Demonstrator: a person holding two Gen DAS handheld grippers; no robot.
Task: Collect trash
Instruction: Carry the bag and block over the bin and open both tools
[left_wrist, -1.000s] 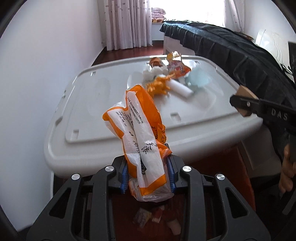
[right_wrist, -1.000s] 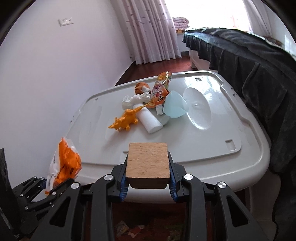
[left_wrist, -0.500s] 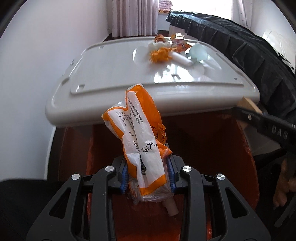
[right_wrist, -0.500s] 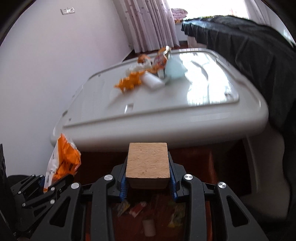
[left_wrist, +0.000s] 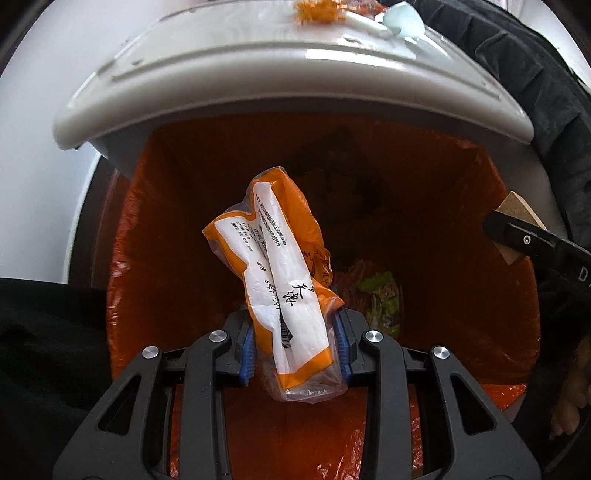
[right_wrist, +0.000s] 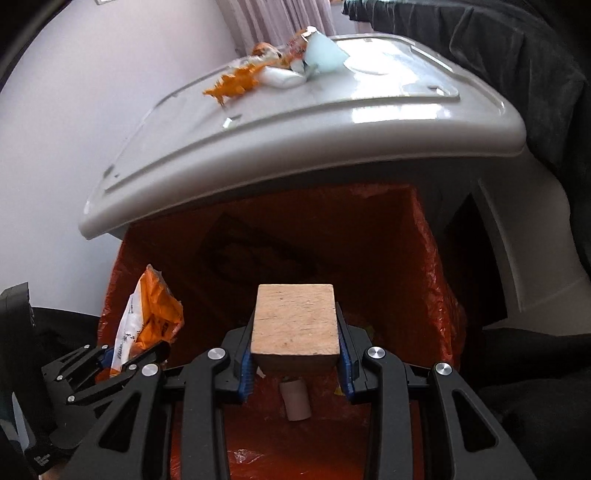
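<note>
Now over bin (left_wrist: 480, 295); wrapper (left_wrist: 280, 273) upright, long axis tilted left

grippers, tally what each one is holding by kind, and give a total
Orange and white wrappers: 1, clamped in the left gripper
Wooden blocks: 1, clamped in the right gripper
Total: 2 held things, both over the orange-lined bin
</note>
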